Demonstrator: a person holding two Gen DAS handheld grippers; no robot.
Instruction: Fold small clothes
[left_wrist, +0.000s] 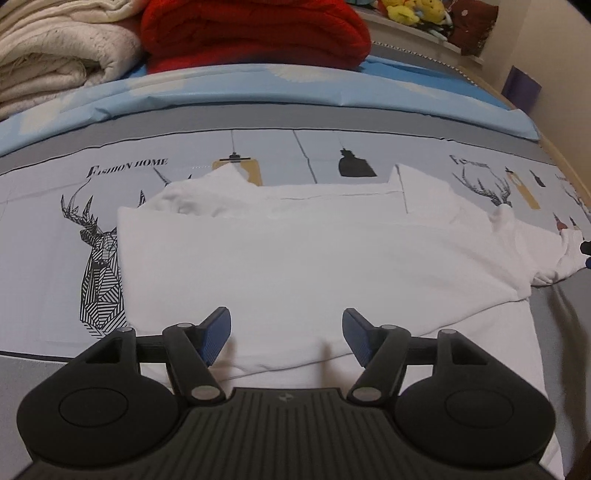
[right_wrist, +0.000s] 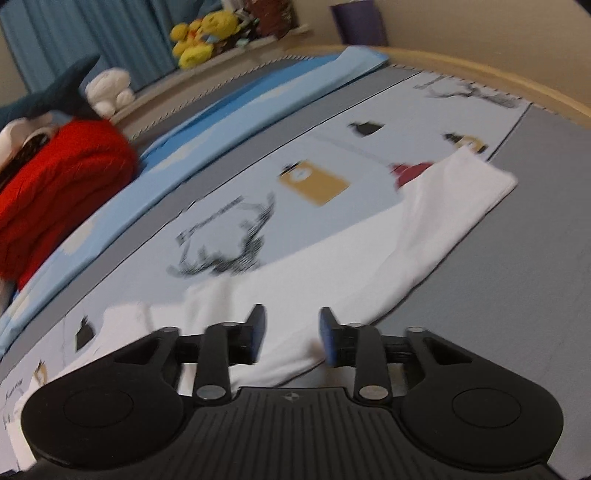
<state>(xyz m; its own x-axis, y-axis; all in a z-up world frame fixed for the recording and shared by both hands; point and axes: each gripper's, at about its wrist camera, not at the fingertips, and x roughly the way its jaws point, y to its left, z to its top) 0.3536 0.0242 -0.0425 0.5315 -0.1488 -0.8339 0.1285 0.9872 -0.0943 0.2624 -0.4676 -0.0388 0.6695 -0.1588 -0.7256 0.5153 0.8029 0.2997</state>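
White shirt (left_wrist: 295, 258) lies flat on bed (left_wrist: 44, 369), ready for folding | your left tongs (left_wrist: 287, 334) spread at hem | your right tongs (right_wrist: 291, 334) spread over sleeve (right_wrist: 443, 206)

white shirt spread under parted left gripper

the left gripper (left_wrist: 286, 334) hangs over the near hem of a white t-shirt (left_wrist: 295, 266), its blue-padded fingers (left_wrist: 216, 334) wide apart and holding nothing. the shirt lies flat on a printed bedsheet (left_wrist: 55, 229) with a line-drawn deer (left_wrist: 98, 266). behind sit a red blanket (left_wrist: 255, 33) and a cream blanket (left_wrist: 55, 55).
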